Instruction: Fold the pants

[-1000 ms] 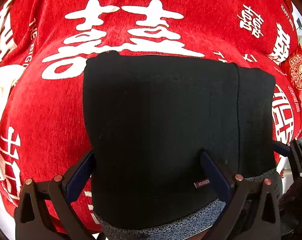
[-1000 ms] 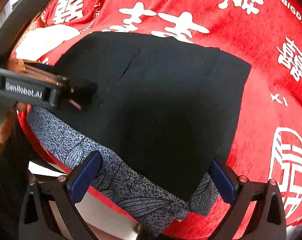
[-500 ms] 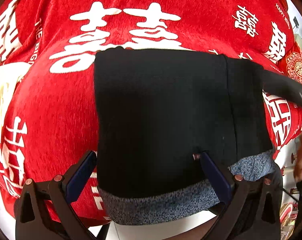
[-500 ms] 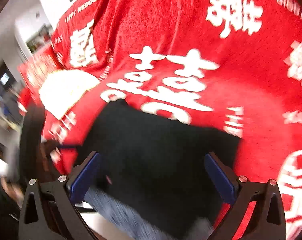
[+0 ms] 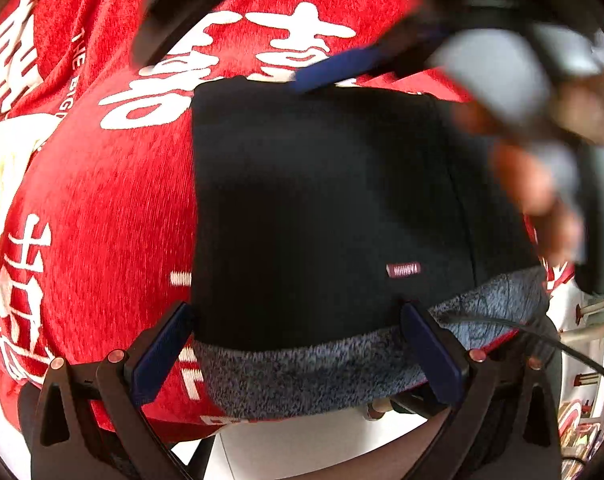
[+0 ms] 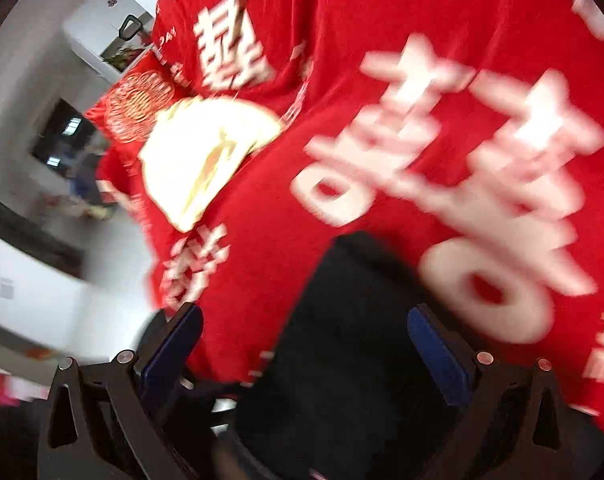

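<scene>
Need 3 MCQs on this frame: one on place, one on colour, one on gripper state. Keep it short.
1. Where does the small label sit on the folded black pants?
A. near the edge closest to the left gripper
B. at the far edge
C. on the red cloth

2. What colour is the cloth under the pants?
A. blue with stripes
B. red with white characters
C. plain green

3. How does the left gripper stand?
A. shut on the pants
B. shut on the label
C. open, holding nothing

Answers:
1 A: the label lies low on the black fabric, just above the grey patterned band by the gripper.
2 B: red fabric with large white characters surrounds the pants.
3 C: its blue fingers are spread wide, with nothing pinched between them.
</scene>
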`<action>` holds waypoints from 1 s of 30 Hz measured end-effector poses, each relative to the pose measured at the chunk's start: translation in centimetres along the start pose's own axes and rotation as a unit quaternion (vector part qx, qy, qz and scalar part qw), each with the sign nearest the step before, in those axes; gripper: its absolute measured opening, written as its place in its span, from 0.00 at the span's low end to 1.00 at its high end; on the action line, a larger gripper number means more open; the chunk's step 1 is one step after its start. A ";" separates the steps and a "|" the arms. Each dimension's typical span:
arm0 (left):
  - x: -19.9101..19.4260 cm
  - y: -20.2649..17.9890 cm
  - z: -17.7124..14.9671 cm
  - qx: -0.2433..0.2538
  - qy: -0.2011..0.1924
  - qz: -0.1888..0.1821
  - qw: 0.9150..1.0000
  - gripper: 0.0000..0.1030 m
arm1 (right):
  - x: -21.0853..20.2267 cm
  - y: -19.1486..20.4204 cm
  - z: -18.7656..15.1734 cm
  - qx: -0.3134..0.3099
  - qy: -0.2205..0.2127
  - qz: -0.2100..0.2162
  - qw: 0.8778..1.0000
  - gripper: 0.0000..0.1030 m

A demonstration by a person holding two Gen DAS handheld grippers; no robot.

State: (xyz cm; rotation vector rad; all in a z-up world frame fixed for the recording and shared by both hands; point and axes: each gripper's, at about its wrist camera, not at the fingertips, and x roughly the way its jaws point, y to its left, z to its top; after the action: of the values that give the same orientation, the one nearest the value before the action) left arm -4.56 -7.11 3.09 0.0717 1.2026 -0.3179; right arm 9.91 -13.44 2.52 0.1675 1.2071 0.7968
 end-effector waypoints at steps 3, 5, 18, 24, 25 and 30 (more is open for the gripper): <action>-0.1 0.3 -0.5 0.004 0.003 -0.005 1.000 1.00 | 1.9 0.4 -0.6 -0.018 0.013 -0.051 0.998 1.00; -0.5 0.8 -0.8 0.000 -0.001 -0.009 1.000 1.00 | 0.0 1.5 -1.3 -0.025 -0.019 -0.052 0.998 1.00; -3.8 7.6 -3.5 -0.092 -0.022 0.004 0.996 1.00 | 2.4 2.5 -3.4 0.013 0.022 0.074 0.997 1.00; -3.9 8.0 -3.4 -0.103 -0.023 -0.008 0.994 1.00 | -3.5 3.2 -7.8 -0.016 -0.063 -0.044 0.997 1.00; -3.8 7.8 -3.1 -0.103 -0.024 -0.013 0.994 1.00 | -4.6 2.9 -9.3 -0.023 -0.071 -0.115 0.991 1.00; -2.8 3.7 0.5 -0.055 -0.031 -0.048 0.997 1.00 | -8.1 -0.1 -16.2 0.012 -0.102 -0.273 0.957 1.00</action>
State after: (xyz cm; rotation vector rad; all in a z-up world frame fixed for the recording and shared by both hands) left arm -3.93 -3.10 5.45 -0.0918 1.1614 -0.3346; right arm -5.32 -23.23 2.59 -0.0645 0.9977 0.2727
